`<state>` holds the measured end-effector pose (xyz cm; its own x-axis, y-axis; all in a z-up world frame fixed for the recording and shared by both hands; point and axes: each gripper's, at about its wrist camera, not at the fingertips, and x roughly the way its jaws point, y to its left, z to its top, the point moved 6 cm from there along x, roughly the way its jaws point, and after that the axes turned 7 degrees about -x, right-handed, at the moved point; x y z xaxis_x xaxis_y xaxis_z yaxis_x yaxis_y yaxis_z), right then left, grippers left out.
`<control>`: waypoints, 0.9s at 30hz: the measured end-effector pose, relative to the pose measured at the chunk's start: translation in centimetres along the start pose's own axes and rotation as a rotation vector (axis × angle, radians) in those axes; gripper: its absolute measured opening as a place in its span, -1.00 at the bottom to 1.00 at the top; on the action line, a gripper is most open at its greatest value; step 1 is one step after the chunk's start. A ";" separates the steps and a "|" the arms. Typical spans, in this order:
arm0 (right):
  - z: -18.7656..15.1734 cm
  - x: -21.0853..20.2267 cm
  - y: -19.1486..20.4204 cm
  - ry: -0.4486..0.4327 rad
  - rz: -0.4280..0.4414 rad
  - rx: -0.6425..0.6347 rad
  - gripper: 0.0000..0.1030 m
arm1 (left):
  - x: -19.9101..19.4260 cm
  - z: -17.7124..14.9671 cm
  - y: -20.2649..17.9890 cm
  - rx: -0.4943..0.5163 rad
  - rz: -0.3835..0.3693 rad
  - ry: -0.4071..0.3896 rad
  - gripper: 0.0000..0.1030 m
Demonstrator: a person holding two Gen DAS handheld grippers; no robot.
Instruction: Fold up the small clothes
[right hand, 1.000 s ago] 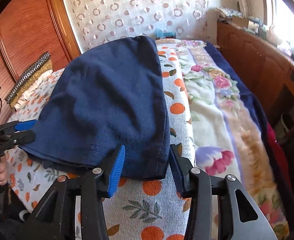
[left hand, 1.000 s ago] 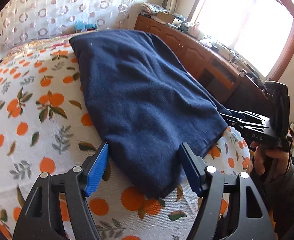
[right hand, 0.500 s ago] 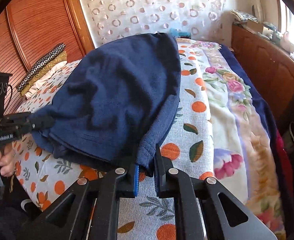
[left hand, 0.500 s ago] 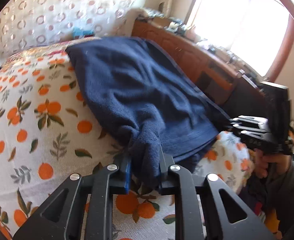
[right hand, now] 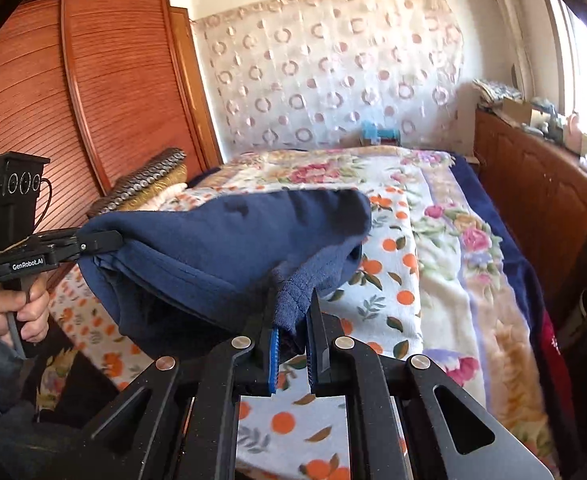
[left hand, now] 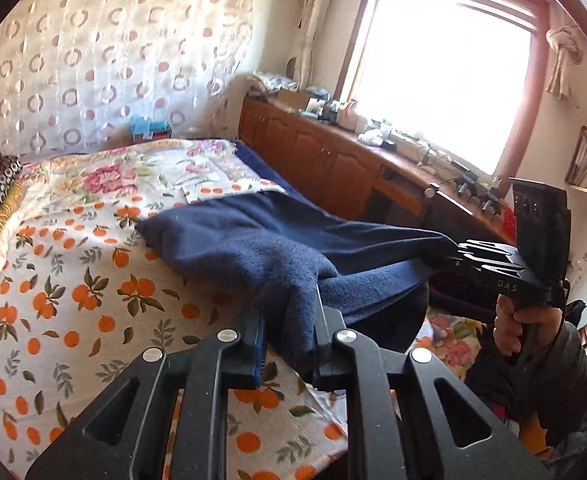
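A dark blue fleece garment [left hand: 253, 248] hangs stretched between my two grippers above the bed; its far end still rests on the bedspread. My left gripper [left hand: 289, 332] is shut on one near corner. My right gripper [right hand: 291, 320] is shut on the other near corner, by a ribbed hem. The garment [right hand: 221, 248] sags between them in the right wrist view. Each gripper shows in the other's view: the right one [left hand: 449, 258] and the left one [right hand: 113, 240], both pinching the cloth.
The bed has an orange-print spread [left hand: 73, 300] and a floral blanket [right hand: 445, 264]. Pillows [right hand: 149, 184] lie by a wooden headboard [right hand: 73, 100]. A cluttered wooden cabinet [left hand: 333, 160] runs under the window along the bed's right side.
Both grippers closed on the garment's near corners, then lifted them up off the bed and toward me. The cloth now hangs raised instead of lying flat.
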<state>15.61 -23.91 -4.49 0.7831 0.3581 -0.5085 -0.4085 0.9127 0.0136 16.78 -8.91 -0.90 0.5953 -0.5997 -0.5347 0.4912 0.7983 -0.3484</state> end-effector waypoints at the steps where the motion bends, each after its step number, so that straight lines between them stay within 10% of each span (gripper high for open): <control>1: 0.1 -0.8 0.3 -0.010 0.003 -0.002 -0.80 | -0.6 -0.1 -0.1 0.003 -0.003 -0.005 -0.67; 10: 0.7 -1.9 0.2 -0.031 0.019 0.008 -0.80 | -0.7 0.9 0.5 -0.018 -0.002 -0.003 -0.67; 21: 7.2 11.4 -4.9 0.053 -0.065 0.023 -0.80 | 7.9 6.6 7.5 -0.099 0.090 0.054 -0.61; 27: 8.5 16.4 -5.0 0.096 -0.069 0.018 -0.80 | 5.7 7.6 9.5 -0.108 0.172 -0.042 0.22</control>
<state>34.48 -20.95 -5.55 0.7601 0.2746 -0.5889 -0.3463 0.9381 -0.0095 29.70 -5.17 -1.41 0.6916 -0.4538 -0.5620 0.3099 0.8892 -0.3366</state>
